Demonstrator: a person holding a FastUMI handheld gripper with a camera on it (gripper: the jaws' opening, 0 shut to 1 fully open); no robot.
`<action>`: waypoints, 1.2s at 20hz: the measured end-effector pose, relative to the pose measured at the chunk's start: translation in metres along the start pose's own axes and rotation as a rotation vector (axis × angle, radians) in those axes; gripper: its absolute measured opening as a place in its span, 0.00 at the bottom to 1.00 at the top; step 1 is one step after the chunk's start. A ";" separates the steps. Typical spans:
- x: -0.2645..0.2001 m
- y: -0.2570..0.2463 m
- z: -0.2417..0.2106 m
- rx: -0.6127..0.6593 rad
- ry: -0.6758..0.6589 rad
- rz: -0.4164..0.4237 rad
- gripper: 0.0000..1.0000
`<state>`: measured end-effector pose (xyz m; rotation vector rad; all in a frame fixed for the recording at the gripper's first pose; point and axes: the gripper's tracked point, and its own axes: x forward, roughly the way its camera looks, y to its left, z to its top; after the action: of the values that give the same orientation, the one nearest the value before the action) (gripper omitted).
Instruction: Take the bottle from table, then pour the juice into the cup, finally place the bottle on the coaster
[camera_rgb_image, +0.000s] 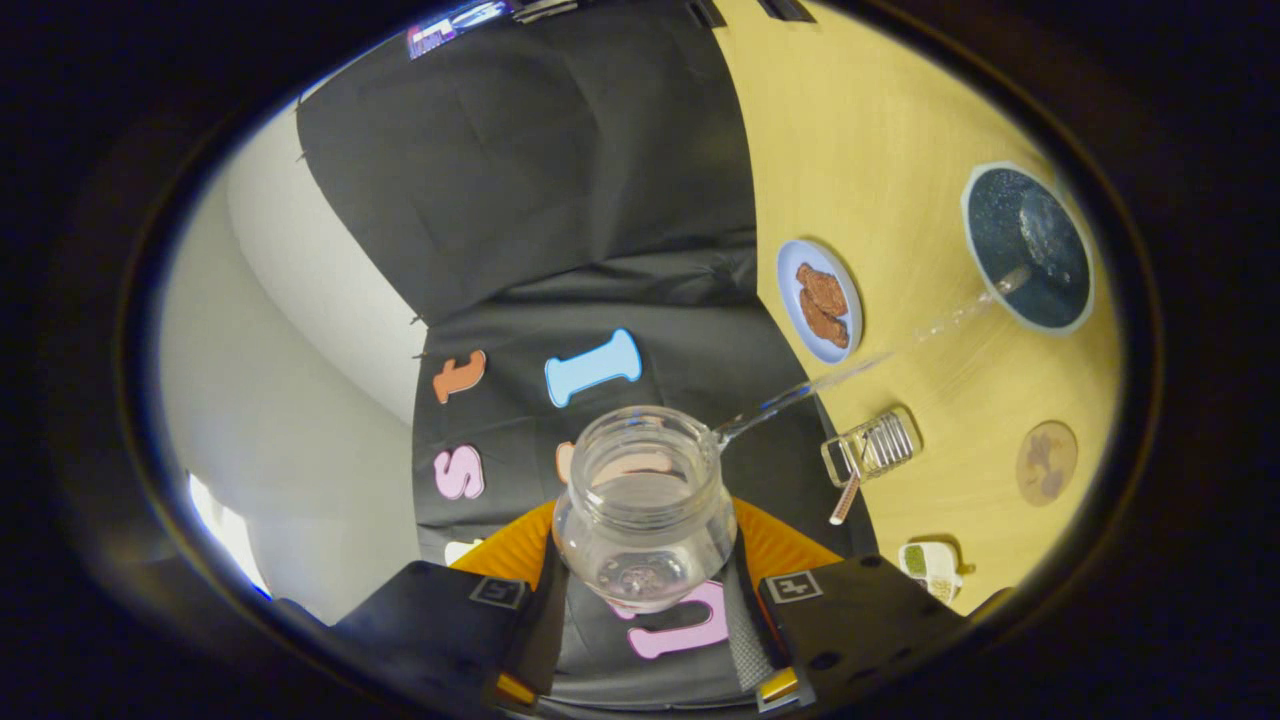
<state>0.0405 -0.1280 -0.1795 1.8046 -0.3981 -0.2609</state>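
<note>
The tool (645, 600) is clenched on the clear glass bottle (645, 500), one finger on each side of its body, tipped so a thin stream of clear liquid (880, 355) arcs from its mouth into the dark cup (1030, 248). The cup stands on the wooden surface (880, 130) near its far edge. Beside the cup lie a plate of brown snacks (820, 300) and a round coaster (1047, 462), with bare surface between them.

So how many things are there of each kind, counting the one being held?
Bottles: 1, the clear bottle gripped in the jaws, pouring
Cups: 1, dark cup
Plates: 1, blue plate of snacks
Coasters: 1, round coaster
Glass jars: 1, lying jar
Small dishes: 1
Total: 6
</note>
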 end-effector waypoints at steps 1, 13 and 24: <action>0.001 0.001 0.000 0.004 -0.001 -0.001 0.72; 0.005 0.003 0.006 0.045 -0.037 0.011 0.72; 0.005 0.006 0.008 0.109 -0.077 0.018 0.71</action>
<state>0.0410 -0.1386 -0.1760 1.9013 -0.4907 -0.3012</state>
